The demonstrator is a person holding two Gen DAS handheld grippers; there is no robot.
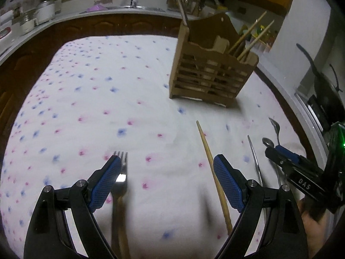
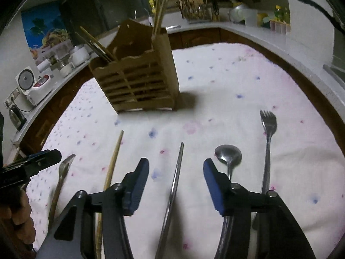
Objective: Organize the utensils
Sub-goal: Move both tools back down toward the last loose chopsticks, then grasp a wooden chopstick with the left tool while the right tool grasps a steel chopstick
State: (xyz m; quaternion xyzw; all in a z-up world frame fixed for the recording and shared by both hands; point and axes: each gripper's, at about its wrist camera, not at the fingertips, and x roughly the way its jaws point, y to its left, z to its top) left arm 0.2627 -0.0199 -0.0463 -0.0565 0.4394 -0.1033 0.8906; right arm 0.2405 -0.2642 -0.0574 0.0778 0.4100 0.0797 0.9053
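Note:
A wooden utensil holder [image 1: 211, 71] [image 2: 138, 75] stands on the flowered tablecloth [image 1: 86, 108] with chopsticks in its compartments. My left gripper [image 1: 166, 157] is open low over the cloth. A wooden-handled fork [image 1: 121, 172] lies just inside its left finger, and a wooden chopstick [image 1: 207, 151] lies along its right finger. My right gripper [image 2: 176, 161] is open, and a thin metal chopstick [image 2: 177, 172] lies between its pads, touching neither. A spoon [image 2: 228, 155] and a metal fork [image 2: 268, 129] lie to its right. The wooden chopstick [image 2: 114, 157] lies to its left.
A kitchen counter [image 2: 248, 30] curves round the table, carrying a rice cooker [image 2: 32, 84], a kettle [image 2: 16, 114] and a dish rack [image 2: 194, 8]. The table edge [image 1: 286, 112] runs close on the right. A hand [image 2: 19, 215] holds the left gripper.

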